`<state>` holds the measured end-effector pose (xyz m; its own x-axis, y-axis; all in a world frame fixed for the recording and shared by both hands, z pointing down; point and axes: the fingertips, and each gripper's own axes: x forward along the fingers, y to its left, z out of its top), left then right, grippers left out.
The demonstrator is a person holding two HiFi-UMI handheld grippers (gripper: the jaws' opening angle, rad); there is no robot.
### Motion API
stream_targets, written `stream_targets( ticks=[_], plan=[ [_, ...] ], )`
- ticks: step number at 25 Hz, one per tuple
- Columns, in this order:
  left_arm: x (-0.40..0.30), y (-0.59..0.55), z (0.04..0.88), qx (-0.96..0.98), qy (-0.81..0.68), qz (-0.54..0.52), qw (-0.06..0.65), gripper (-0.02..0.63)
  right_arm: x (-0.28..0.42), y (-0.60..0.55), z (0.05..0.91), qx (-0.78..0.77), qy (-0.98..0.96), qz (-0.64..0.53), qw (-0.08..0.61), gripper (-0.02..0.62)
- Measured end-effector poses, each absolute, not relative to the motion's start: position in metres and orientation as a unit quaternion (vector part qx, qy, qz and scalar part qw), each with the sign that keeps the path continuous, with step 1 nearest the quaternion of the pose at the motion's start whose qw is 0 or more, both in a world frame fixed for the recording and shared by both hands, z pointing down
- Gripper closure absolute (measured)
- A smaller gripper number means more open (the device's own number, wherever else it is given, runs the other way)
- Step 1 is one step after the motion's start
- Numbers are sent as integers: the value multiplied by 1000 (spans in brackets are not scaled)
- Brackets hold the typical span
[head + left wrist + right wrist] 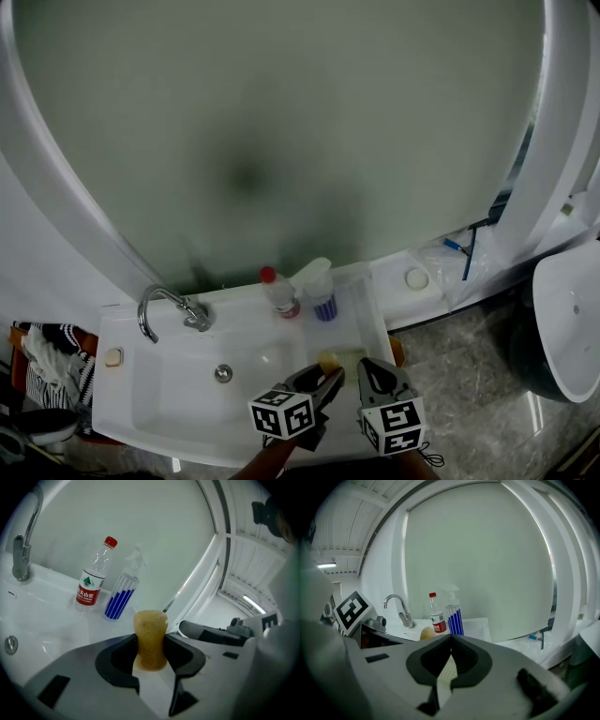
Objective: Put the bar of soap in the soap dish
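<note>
The left gripper (326, 377) and the right gripper (374, 368) have smooth, pale-grey moulded shells with curved black jaw linings. The left carries a white marker cube (281, 413) printed with bold black squares. The right gripper's cube (393, 424) matches.

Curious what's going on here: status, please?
Left gripper clamped on soap bar. Right gripper shut on soap dish edge. Soap not yet in dish; nothing blocking.
</note>
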<state>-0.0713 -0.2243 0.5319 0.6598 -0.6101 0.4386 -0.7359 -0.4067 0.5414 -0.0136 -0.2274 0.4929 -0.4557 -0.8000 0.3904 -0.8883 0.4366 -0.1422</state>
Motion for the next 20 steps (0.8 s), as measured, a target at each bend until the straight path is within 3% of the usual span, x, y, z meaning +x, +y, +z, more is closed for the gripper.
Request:
stream_targets(
  ticks=[20],
  plan=[
    [-64,-248,560,851,-379,274,238,422,-4,-246,505,479,-847,188,131,584]
  ],
)
